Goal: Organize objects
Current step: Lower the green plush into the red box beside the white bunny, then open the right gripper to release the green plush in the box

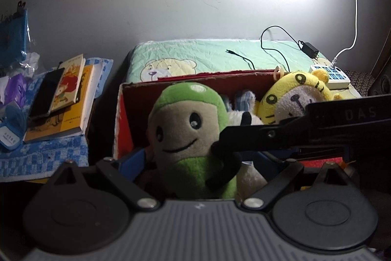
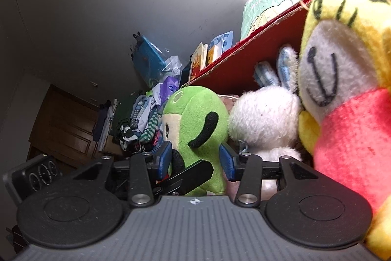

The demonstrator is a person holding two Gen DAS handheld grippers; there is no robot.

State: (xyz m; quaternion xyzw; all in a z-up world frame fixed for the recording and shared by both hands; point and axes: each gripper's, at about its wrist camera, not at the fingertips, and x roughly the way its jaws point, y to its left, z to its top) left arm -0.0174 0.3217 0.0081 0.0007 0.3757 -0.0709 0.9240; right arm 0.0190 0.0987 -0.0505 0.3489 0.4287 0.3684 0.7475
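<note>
A green and beige plush toy [image 1: 185, 129] stands upright in a red cardboard box [image 1: 195, 80], at its left end. My left gripper [image 1: 200, 160] is open, and its blue pads [image 1: 136, 160] stand wide on either side of the toy. My right gripper [image 2: 195, 159] reaches in from the right and is shut on the green plush toy [image 2: 195, 119], with blue pads [image 2: 226, 160] pressed against its sides. The right gripper's black finger [image 1: 244, 138] crosses the left wrist view. A white rabbit plush [image 2: 264, 119] and a yellow tiger plush [image 2: 342, 65] sit beside the green toy in the box.
Left of the box, books and a phone [image 1: 70, 99] lie on a blue checked towel [image 1: 48, 158]. Behind the box is a bear-print quilt [image 1: 207, 55] with a black adapter [image 1: 309, 49] and a white power strip [image 1: 330, 75]. Clothes [image 2: 144, 119] pile up near a wooden door [image 2: 66, 124].
</note>
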